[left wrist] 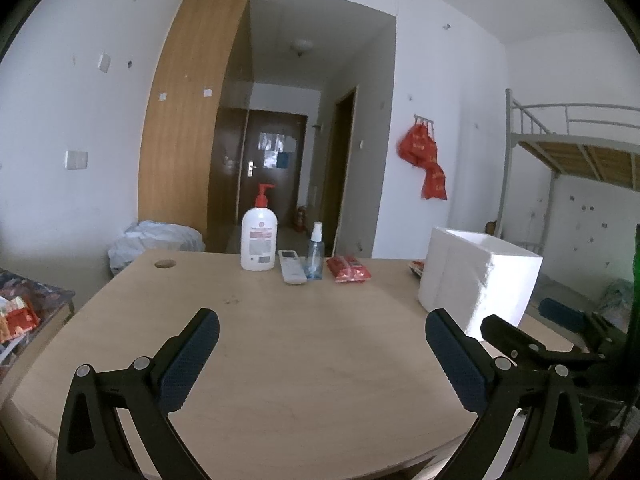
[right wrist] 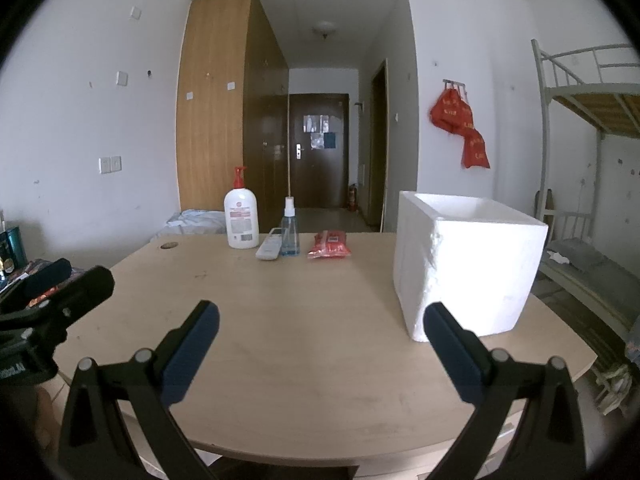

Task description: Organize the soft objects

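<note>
While both tongs hang wide open and empty over the near surface (right wrist: 304,340), work rightward: skip the lotion pump bottle (right wrist: 241,216), remote (right wrist: 269,249) and spray bottle (right wrist: 289,233); close your right tongs (right wrist: 320,344) on the red soft packet (right wrist: 329,245), just beside them, and lift it toward the foam box (right wrist: 468,264).

Red soft packet (right wrist: 329,244) (glossy, crinkled) flat on the far table edge, right of the spray bottle (right wrist: 289,233).

red packet (right wrist: 329,244), white foam box (right wrist: 468,264)
</note>
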Available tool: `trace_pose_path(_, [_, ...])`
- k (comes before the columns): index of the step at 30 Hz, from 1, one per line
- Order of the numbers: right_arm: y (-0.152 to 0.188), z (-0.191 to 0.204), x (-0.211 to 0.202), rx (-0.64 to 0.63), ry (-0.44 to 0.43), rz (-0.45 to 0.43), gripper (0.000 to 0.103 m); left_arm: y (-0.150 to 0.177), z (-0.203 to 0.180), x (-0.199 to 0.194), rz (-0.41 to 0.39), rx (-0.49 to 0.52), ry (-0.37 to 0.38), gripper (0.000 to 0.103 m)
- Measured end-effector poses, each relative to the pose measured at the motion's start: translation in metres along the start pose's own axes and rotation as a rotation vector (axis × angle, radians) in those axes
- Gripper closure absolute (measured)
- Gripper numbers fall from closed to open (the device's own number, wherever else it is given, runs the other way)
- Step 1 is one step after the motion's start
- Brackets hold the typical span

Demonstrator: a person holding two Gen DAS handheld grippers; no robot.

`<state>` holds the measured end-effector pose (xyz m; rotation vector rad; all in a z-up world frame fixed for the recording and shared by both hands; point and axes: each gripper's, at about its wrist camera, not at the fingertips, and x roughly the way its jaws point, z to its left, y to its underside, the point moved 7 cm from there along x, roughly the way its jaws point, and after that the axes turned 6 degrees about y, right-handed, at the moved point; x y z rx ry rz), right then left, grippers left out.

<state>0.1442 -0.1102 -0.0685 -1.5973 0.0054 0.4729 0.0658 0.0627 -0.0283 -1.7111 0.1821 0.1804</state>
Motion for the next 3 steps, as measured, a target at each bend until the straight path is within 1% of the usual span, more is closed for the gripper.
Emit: trace_pose_path(3, [0.0006, 0.0001, 0.0018, -0.006, 0.003, 0.009, 0.0, -0.0012, 0.001, -0.0017, -0.018, -0.013, -0.004, 0.0])
